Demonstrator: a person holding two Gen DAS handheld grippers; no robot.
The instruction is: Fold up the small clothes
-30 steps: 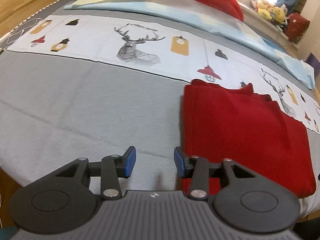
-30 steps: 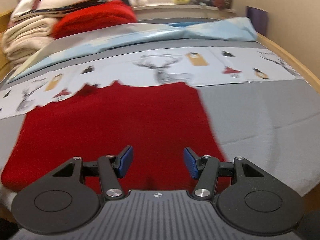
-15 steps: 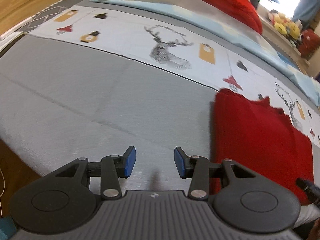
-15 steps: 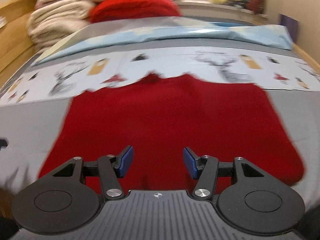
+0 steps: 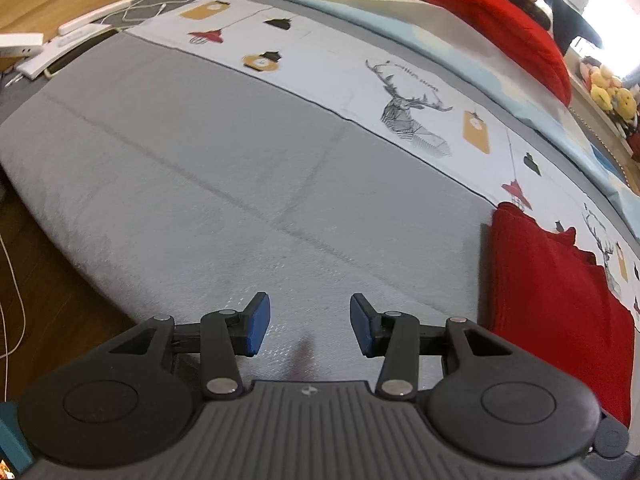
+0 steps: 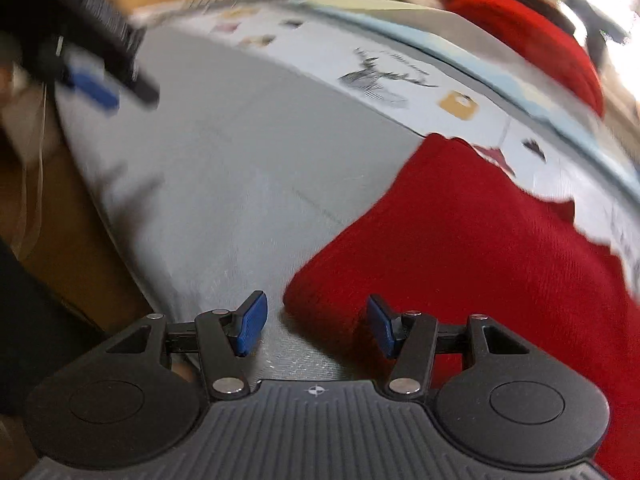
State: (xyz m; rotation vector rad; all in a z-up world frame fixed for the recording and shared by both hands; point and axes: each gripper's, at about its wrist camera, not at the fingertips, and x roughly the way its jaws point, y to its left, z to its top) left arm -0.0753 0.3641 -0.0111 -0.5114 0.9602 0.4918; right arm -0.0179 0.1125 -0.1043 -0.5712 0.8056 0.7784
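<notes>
Apparently script by deer print [image 5: 416, 120] unreadable; red garment [image 6: 480, 240] w/o visible label.

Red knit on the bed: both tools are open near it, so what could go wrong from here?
1. The right tool straddles the knit's near corner; closing may pinch the grey cover too.
2. The left tool is over bare cover, beside the knit, so it might close on nothing.
3. The right view is blurred, so aim may be off.
</notes>
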